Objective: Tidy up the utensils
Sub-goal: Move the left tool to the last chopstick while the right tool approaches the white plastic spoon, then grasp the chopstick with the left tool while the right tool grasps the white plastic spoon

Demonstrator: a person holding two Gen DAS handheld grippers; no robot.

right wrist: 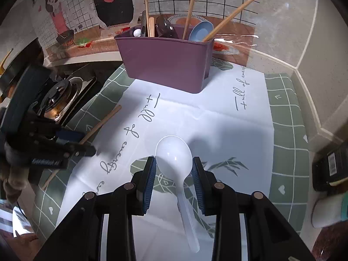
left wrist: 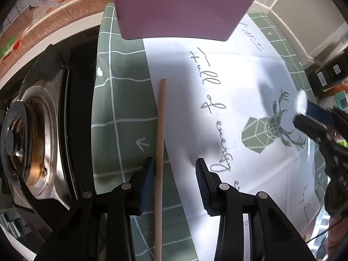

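On worktop, below purple bin (right wrist: 167,63): right gripper (right wrist: 174,167) jaws clamp white spoon (right wrist: 175,158) by bowl; smooth bowl likely slips, handle swings. Left gripper (left wrist: 175,174) jaws narrowed, not yet pinching chopstick (left wrist: 160,152) touching 9 o'clock pad; off-centre closing may roll it toward stove (left wrist: 28,134).

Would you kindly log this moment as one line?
right tongs: shut on white plastic spoon | left tongs: open around wooden chopstick

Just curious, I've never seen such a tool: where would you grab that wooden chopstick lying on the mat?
Grip the chopstick mid-shaft, from above, fingers on either long side. It's thin, straight and lies flat on the mat, so only its sides offer purchase.
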